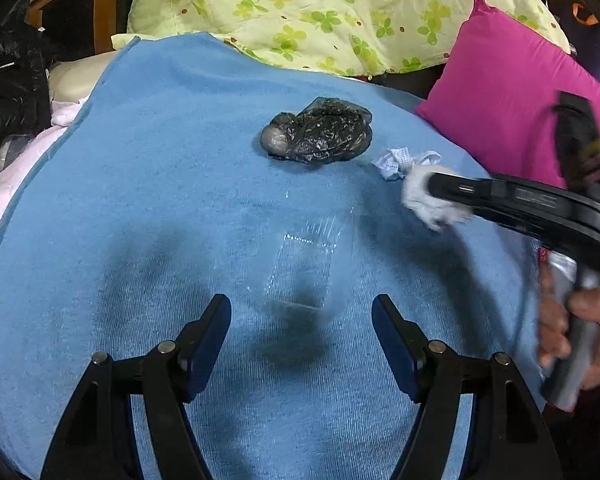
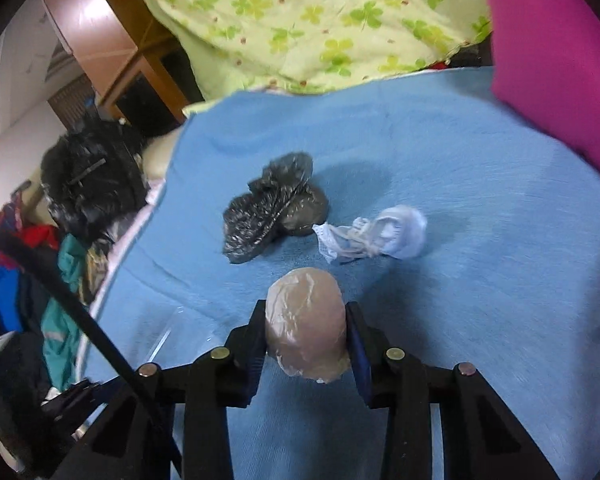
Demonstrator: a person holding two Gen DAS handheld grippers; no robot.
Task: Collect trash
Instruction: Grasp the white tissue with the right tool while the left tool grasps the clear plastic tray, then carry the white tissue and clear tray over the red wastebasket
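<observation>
A crumpled black plastic bag [image 1: 320,130] lies on the blue blanket [image 1: 160,184]; it also shows in the right wrist view [image 2: 276,208]. A crumpled white paper scrap [image 1: 396,162] lies just right of it, seen too in the right wrist view [image 2: 374,234]. A clear plastic container [image 1: 304,264] sits in front of my open, empty left gripper [image 1: 302,320]. My right gripper [image 2: 306,322] is shut on a wad of pale plastic wrap [image 2: 306,328], held above the blanket; from the left wrist view it [image 1: 432,200] shows at the right.
A magenta pillow [image 1: 512,92] lies at the right edge of the blanket. A green clover-print quilt [image 1: 332,8] is heaped behind. A black bag and clothes [image 2: 88,184] pile up to the left, beside wooden furniture [image 2: 100,28].
</observation>
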